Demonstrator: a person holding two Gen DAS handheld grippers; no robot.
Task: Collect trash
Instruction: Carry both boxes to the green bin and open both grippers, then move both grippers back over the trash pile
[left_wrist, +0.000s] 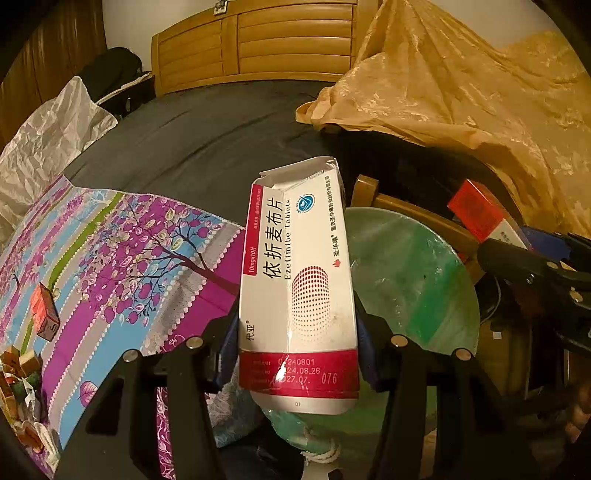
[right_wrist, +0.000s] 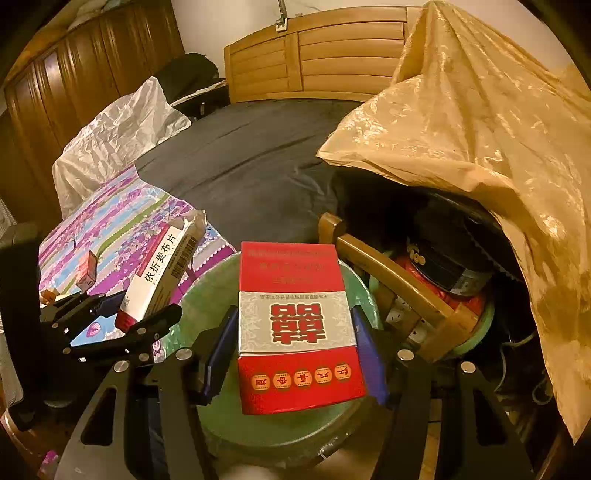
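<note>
Over the round green plastic-lined bin beside the bed, both grippers are hanging with stuff clamped in them. Left gripper has its blue pads pressed on the sides of a tall white-and-crimson cardboard tablet box with a torn-open top flap, held upright above the bin's green liner. Right gripper is squeezing a flat red-and-silver cardboard packet printed with big red characters, lying roughly level right over the bin mouth.

Off to the left, a purple, blue and green floral sheet covers the mattress edge, and a small orange carton is sitting on it, well apart from the bin. A wooden chair stands just right of the bin, with a gold patterned cloth draped above.
</note>
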